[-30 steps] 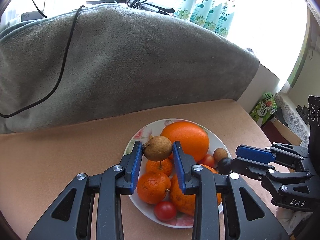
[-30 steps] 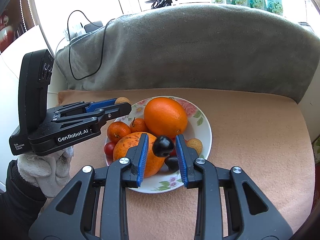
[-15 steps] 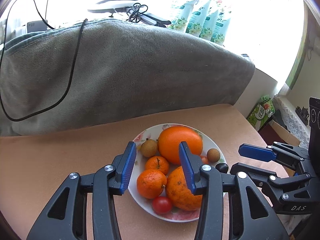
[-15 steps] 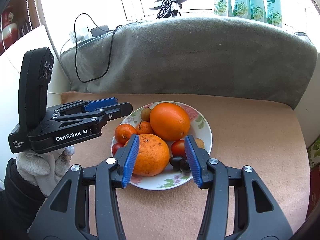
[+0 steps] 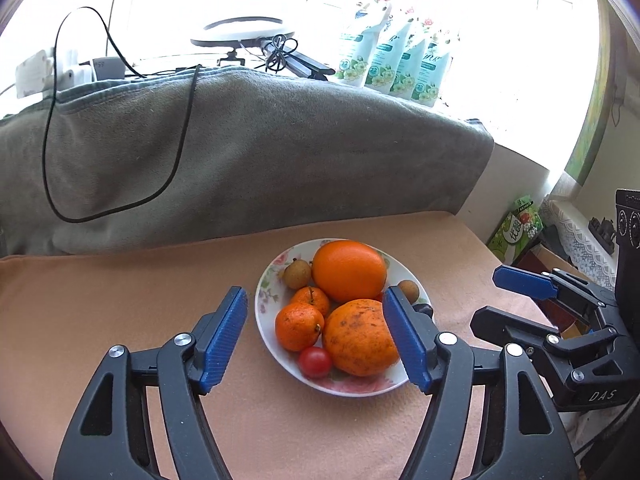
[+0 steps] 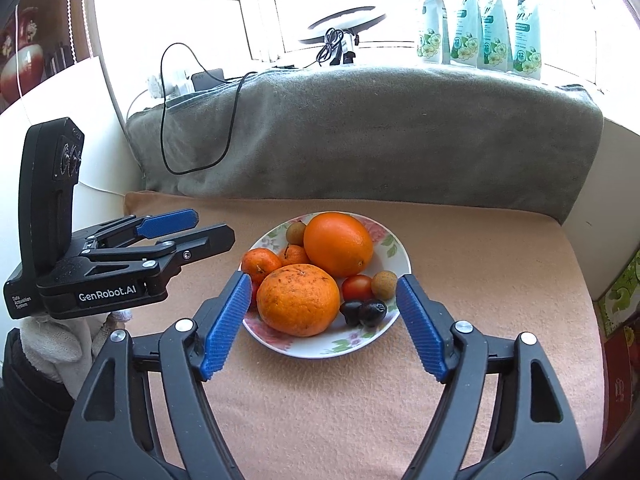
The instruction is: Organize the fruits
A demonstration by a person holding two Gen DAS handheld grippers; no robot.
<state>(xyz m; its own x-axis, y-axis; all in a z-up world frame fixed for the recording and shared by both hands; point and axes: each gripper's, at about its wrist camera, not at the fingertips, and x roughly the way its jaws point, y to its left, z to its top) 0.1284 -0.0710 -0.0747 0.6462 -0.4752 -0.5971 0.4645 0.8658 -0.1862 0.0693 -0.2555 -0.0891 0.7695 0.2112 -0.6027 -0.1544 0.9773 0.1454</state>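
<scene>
A floral white plate (image 5: 264,300) (image 6: 394,248) on the tan cloth holds a large smooth orange (image 5: 348,270) (image 6: 338,244), a spotted orange (image 5: 360,338) (image 6: 298,300), two mandarins (image 5: 298,326), cherry tomatoes (image 5: 315,362) (image 6: 357,287), brown longans (image 5: 297,273) (image 6: 384,285) and two dark plums (image 6: 362,312). My left gripper (image 5: 316,340) (image 6: 188,226) is open and empty, just short of the plate. My right gripper (image 6: 322,320) (image 5: 508,296) is open and empty, its jaws wide at the plate's near rim.
A grey blanket (image 5: 240,152) with a black cable (image 5: 176,152) rises behind the cloth. Green-white pouches (image 5: 392,68) and a ring light (image 5: 242,34) stand on the sill. A green box (image 5: 516,232) sits right of the table edge.
Both grippers opened and pulled back. The left let go of a longan and the right let go of a dark plum; both fruits now lie on the plate.
</scene>
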